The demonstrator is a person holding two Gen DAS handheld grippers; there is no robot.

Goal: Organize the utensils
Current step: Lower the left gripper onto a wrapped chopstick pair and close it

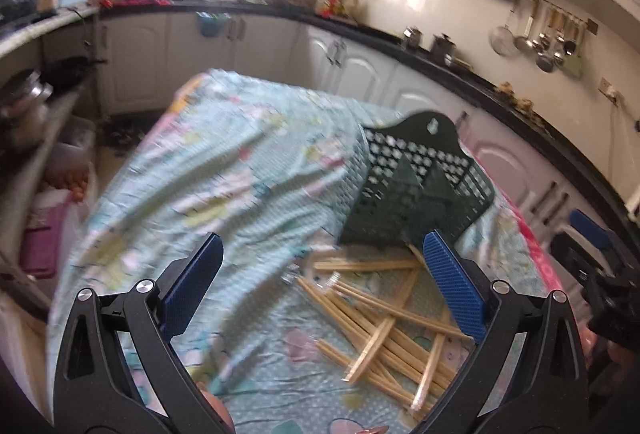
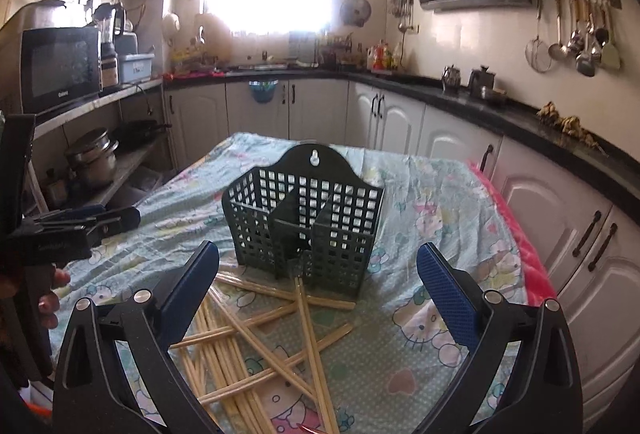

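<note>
Many chopsticks (image 2: pixel 256 338) lie crossed near one basket (image 2: pixel 304 222) on the bench (image 2: pixel 440 194); both hand-held grippers, left (image 1: pixel 322 284) and right (image 2: pixel 318 288), gape empty.

A cloth-covered table (image 2: pixel 440 194) bears a dark basket (image 2: pixel 304 218); loose chopsticks (image 2: pixel 256 346) lie before it.

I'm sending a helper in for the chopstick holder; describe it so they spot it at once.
Find the table under the pale blue cartoon-print cloth in the middle of the kitchen. On it stands a dark green plastic lattice basket with inner dividers and an arched back with a hanging hole. Unlike the pale wooden chopsticks scattered flat before it, it stands upright and empty.
</note>
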